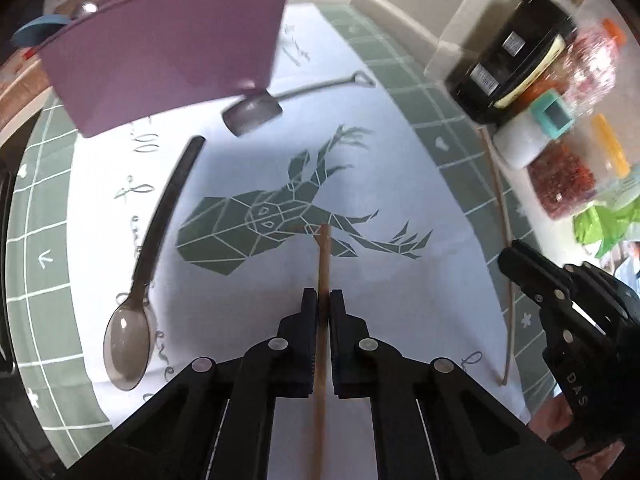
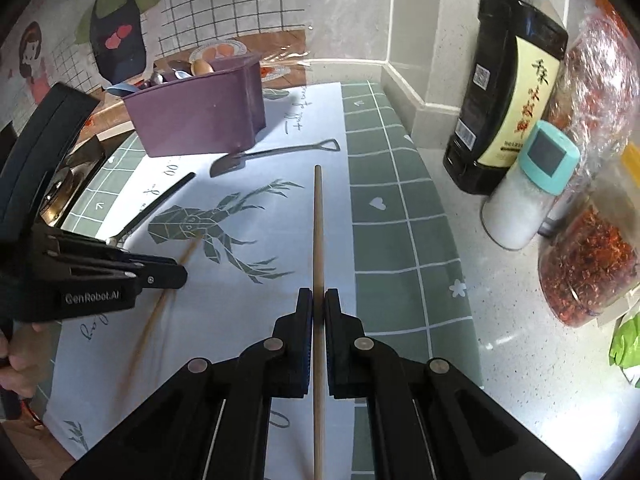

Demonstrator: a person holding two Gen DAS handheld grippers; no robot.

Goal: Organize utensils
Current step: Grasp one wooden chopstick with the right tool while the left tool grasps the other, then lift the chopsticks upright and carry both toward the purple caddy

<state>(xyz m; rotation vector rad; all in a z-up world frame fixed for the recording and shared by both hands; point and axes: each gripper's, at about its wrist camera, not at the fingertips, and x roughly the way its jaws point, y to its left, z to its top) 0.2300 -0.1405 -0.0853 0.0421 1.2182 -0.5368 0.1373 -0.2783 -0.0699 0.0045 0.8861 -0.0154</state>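
Note:
My left gripper (image 1: 323, 296) is shut on a wooden chopstick (image 1: 324, 256) that points ahead over the deer-print cloth (image 1: 400, 184). My right gripper (image 2: 318, 296) is shut on a second chopstick (image 2: 318, 220). Each gripper also shows in the other's view: the right gripper (image 1: 516, 264) with its chopstick (image 1: 509, 320), and the left gripper (image 2: 176, 274) with its chopstick (image 2: 156, 316). A purple utensil holder (image 2: 200, 116) with several utensils stands at the back of the cloth. In front of it lie a shovel-shaped spoon (image 1: 256, 114) and a black-handled spoon (image 1: 132, 320).
On the counter to the right stand a dark sauce bottle (image 2: 508, 96), a white shaker with a teal cap (image 2: 528, 192) and bags of dried chili (image 2: 588, 272). The tiled wall and its corner run close behind them. A person's hand (image 2: 20, 360) holds the left gripper.

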